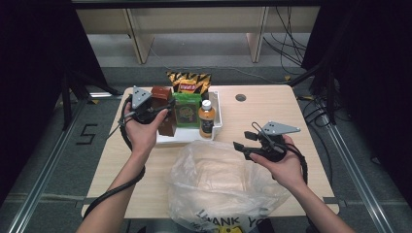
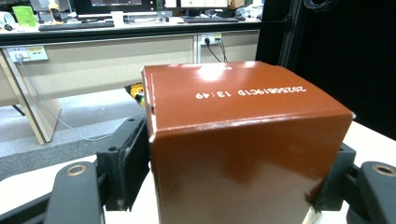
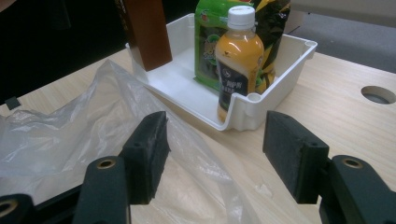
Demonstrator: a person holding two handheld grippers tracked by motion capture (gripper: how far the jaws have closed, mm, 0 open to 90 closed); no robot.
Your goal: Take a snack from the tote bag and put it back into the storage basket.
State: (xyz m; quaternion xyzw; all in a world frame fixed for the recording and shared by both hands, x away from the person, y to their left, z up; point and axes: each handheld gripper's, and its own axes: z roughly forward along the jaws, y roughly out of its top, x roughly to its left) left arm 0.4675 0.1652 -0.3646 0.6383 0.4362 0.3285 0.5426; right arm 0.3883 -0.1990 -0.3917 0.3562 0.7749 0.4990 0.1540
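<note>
While the left tongs (image 1: 156, 112) pinch the glossy reddish-brown cardboard box (image 2: 243, 140) by its two side walls, that box stands at the left end of the white plastic tray (image 1: 217, 116), seemingly raised a little against the tray wall, though I cannot tell whether its bottom has cleared the floor. The grip sits on smooth, shiny card, so the box could slide down between the pads once it hangs free, more so if it is heavy (its weight cannot be judged from here). Squeezing harder to stop that might dent the thin walls.

Just beside the box stands a green snack pouch (image 1: 187, 109), with a black-and-yellow crisp bag (image 1: 189, 81) behind it and an orange drink bottle with a white cap (image 3: 238, 56) upright at the tray's near right corner. A box tilted on the way out could nudge the pouch and, through it, topple the bottle.

The right tongs (image 3: 215, 154) hang spread and empty over the light wooden bench (image 1: 272, 109), near the edge of the crumpled clear plastic bag (image 1: 218, 187). The bag's mouth looks slack and partly collapsed; unless it is held open, I judge the box would catch on the film and drag the bag across the bench.
</note>
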